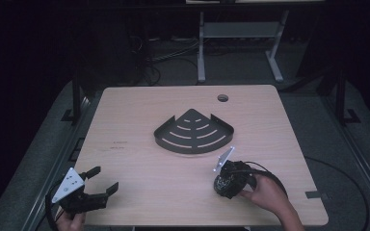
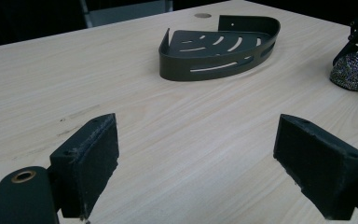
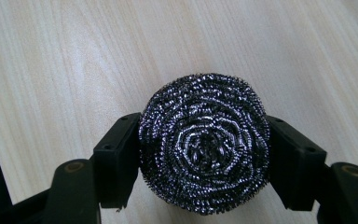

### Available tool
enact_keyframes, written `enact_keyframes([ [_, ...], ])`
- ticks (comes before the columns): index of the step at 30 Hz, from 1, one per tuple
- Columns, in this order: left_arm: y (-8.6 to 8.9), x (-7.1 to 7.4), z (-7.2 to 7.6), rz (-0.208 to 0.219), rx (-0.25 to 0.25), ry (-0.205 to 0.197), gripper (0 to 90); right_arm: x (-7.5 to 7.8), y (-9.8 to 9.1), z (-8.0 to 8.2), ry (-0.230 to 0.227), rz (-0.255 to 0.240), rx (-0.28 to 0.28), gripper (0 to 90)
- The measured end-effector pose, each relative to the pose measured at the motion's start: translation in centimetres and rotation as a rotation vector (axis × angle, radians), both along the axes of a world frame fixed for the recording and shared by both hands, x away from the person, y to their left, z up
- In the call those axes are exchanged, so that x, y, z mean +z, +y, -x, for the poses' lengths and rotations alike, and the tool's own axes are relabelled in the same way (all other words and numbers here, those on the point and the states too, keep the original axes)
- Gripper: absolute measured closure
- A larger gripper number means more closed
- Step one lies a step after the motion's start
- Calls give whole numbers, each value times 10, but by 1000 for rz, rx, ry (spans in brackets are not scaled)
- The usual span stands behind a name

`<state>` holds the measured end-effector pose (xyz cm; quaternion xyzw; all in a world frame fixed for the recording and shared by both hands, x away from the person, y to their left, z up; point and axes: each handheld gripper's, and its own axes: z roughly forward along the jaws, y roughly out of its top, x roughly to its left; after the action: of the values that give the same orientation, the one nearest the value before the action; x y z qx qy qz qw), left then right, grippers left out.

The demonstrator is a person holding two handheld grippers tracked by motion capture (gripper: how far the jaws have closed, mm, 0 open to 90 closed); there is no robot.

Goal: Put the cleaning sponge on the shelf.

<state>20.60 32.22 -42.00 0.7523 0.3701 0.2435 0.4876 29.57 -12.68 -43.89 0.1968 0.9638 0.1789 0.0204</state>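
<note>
A round steel-wool scourer lies on the pale wooden table, and both pads of my right gripper press on its sides. From above, that gripper points down at the table's front right with the scourer under it. The scourer also sits at the far right of the left gripper view. A dark quarter-round slotted corner shelf rests at the table's middle. My left gripper hovers open near the front left edge, its pads wide apart over bare wood.
A round cable hole sits near the table's far edge. A white desk frame and cables stand on the dark floor beyond. A cable trails off the table's right side.
</note>
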Motion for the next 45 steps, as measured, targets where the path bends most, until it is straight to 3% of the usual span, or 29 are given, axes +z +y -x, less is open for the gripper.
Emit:
enact_keyframes([
  [20,1,1,1,4,2,-5,132,18,9,-8,-15,-3,21,326],
  [45,2,1,0,14,5,-6,132,41,25,-38,31,-12,51,326],
])
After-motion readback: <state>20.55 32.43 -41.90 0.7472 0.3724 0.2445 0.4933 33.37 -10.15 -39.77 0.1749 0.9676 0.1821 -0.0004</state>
